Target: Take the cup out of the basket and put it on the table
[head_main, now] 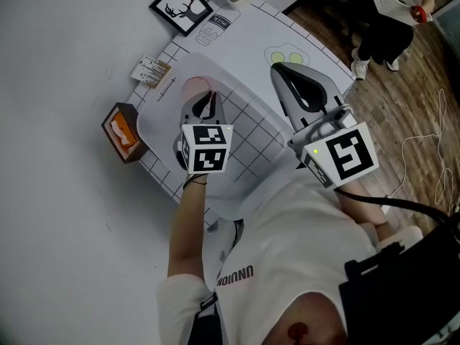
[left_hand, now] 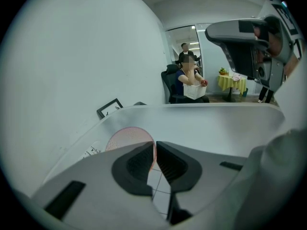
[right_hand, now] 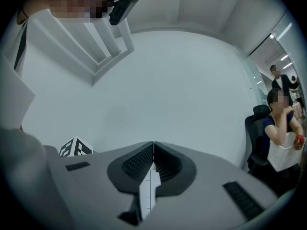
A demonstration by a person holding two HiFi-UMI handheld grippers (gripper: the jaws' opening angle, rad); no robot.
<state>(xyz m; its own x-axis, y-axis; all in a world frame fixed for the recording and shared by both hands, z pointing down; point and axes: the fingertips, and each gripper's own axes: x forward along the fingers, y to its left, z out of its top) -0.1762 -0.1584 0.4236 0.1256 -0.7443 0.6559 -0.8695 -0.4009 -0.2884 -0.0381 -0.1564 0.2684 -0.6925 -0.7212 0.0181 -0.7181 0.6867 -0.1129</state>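
Left gripper (left_hand: 154, 145) pinches the cup (left_hand: 127, 138) inside the basket (head_main: 162, 106)
Its jaws are narrow on the cup's thin wall, at the basket's 11 o'clock end; the right gripper (right_hand: 153, 145) jaws meet, empty. This shallow bite may slip when lifted, dropping the cup.

- Basket (head_main: 147, 131): on table (head_main: 287, 31).
- Cup (head_main: 194, 88): in basket, at its far end.
- Left gripper (head_main: 209, 98): in basket, at cup.
- Right gripper (head_main: 280, 70): right of basket.
- Box (head_main: 123, 131): left of basket, just beside.
- Cards (head_main: 149, 70): at basket's far-left corner.
- Picture frame (head_main: 180, 7): behind basket.
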